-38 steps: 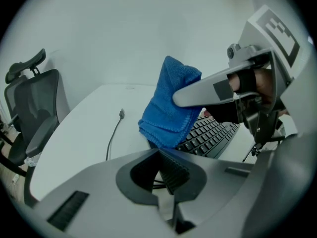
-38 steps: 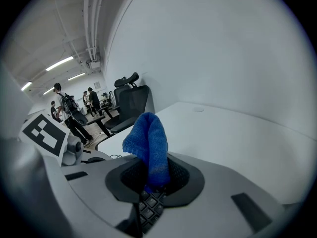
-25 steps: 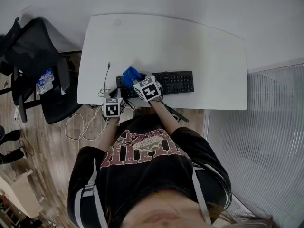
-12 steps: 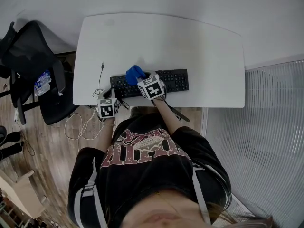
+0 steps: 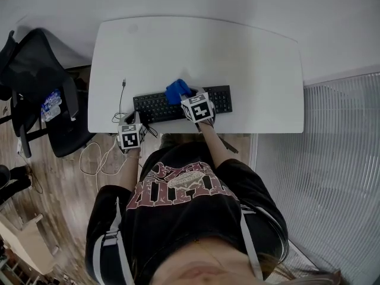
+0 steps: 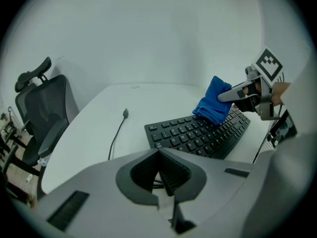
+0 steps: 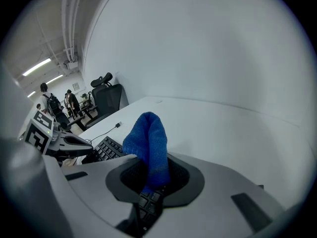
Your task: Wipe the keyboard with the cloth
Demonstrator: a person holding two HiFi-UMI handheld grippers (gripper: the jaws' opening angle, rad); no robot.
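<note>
Across the upper half of the head view: broad white table (image 5: 237, 52), rounded at the corners, mostly bare. Close under the camera, person in a black printed T-shirt (image 5: 178, 189), both forearms stretched toward the near table edge. Off the table's left end, on the wood floor (image 5: 35, 180), black mesh office chair (image 5: 35, 76) with a headrest, turned partly away. On its seat, something blue and white, possibly packed bottles, too small to tell.

Along the near edge of the table, left of centre, black full-size keyboard (image 5: 151, 107), lying flat and roughly parallel to that edge.

Over the middle of the keyboard, right tongs (image 7: 148, 175), clamped on a blue knitted cloth (image 5: 178, 90). Cloth bunched, standing up out of the pads in the right gripper view. Lower folds down on the keys in the left gripper view.

At the near edge by the table's left corner, left tongs (image 6: 161, 175), just short of the keyboard's left end and pointing along it toward the cloth. Pads pressed together, nothing between them. Well apart from the right tongs.

Just left of the keyboard, thin dark cable (image 5: 120, 100), plug end lying on the tabletop, clear of the keys.
</note>
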